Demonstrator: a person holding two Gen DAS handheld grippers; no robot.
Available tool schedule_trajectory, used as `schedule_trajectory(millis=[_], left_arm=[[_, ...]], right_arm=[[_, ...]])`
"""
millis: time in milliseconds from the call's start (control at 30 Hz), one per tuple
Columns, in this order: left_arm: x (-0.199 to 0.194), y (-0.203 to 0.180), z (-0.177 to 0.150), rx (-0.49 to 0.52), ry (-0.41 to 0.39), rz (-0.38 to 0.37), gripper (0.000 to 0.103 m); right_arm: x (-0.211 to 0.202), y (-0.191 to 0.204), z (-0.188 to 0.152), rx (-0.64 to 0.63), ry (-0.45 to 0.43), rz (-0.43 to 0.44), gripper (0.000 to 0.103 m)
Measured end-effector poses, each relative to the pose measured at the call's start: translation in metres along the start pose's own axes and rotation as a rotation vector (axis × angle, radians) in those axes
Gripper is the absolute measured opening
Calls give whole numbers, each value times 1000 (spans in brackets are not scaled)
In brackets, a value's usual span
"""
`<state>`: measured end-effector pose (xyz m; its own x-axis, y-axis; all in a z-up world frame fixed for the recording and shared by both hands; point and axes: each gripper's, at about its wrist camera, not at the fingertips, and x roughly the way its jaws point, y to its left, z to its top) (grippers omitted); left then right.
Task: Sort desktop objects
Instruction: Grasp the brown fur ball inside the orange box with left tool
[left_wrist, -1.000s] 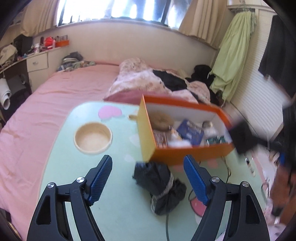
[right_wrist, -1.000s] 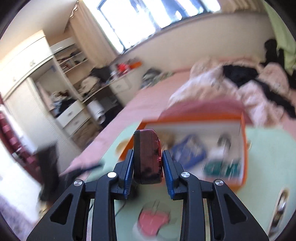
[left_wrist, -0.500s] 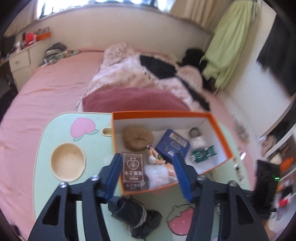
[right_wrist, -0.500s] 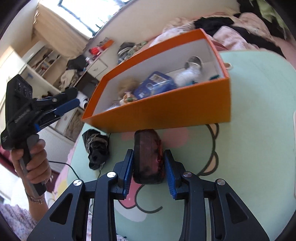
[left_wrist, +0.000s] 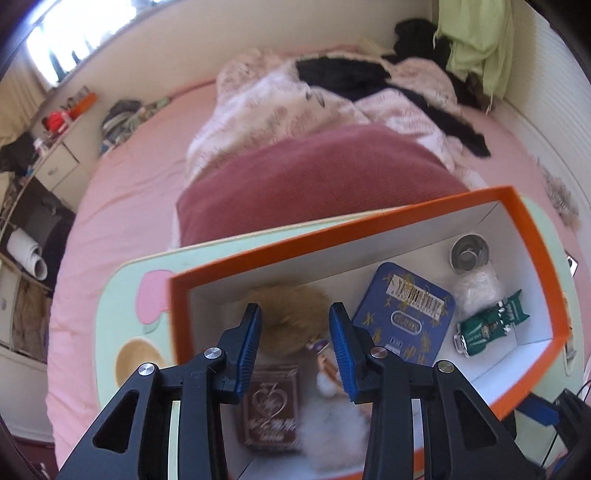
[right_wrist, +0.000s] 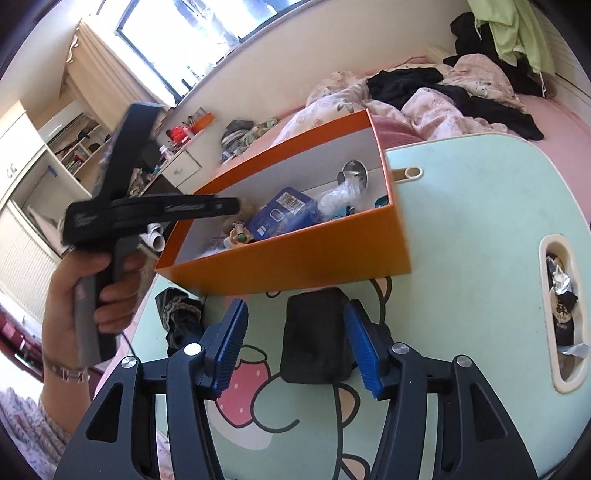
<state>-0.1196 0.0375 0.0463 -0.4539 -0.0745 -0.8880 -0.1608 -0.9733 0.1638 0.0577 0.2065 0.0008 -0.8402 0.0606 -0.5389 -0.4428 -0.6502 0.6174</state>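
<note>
Mint-green cartoon tabletop (right_wrist: 480, 229) set on a pink bed, partly sorted; at far left of the right wrist view, still loose, dark crumpled cloth (right_wrist: 179, 317) beside the box corner; next along, left gripper (left_wrist: 295, 341) over the orange box (left_wrist: 369, 234), jaws closing with nothing between them yet, poised above a tan fluffy ball (left_wrist: 291, 314) and a brown card box (left_wrist: 271, 410); already inside: blue tin (left_wrist: 404, 317), metal cup (left_wrist: 469, 253), green toy car (left_wrist: 491, 326); further right, right gripper (right_wrist: 295, 347) with jaws opening, black pouch (right_wrist: 316, 336) between them, resting on the tabletop just before the box wall, seemingly let go, not yet boxed; probably past halfway.
</note>
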Motion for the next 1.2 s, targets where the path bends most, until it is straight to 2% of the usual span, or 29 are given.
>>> schedule_trajectory(millis=[67,133,200,233,267,300,500,633,733,833,933,1000,1033,1200], left_arm=[[9,-1,1,10,28,24,64],[12,-6,-1,33,25,46,66],[12,-9,0,39,13,49,62],[9,-6,0,34,0,48,53],[8,-4,0,38,-9,65,33],[7,-2,0,39,-18,79,27],[-4,21,3,-63,-70,-87,24],[-33,41,-5,-140,-186,-214,24],[-62,57,-16,-163,-266,-269,24],[-90,81,-41,-210,-343,-341,24],[-98,97,-65,-235,-359,-344,24],[-93,105,-87,-244,-330,-291,24],[-88,108,-93,-248,-315,-281,24],[-54,110,-129,-277,-220,-257,24]], right_arm=[[1,0,-2,0,-1,-1,55],[3,-1,-3,1,0,-3,55],[4,0,-5,5,3,-5,55],[4,0,-6,6,4,-5,55],[4,-1,-6,8,6,-6,55],[5,-1,-6,9,7,-6,55],[3,2,-8,14,7,-15,55],[-2,5,-8,3,-7,-32,55],[-11,11,-6,-23,-36,-38,55],[-18,22,5,-75,-44,-20,55],[-18,40,27,-144,-39,10,55],[-9,50,47,-171,-8,-2,55],[1,56,58,-202,35,-36,55],[67,85,86,-552,283,-248,55]])
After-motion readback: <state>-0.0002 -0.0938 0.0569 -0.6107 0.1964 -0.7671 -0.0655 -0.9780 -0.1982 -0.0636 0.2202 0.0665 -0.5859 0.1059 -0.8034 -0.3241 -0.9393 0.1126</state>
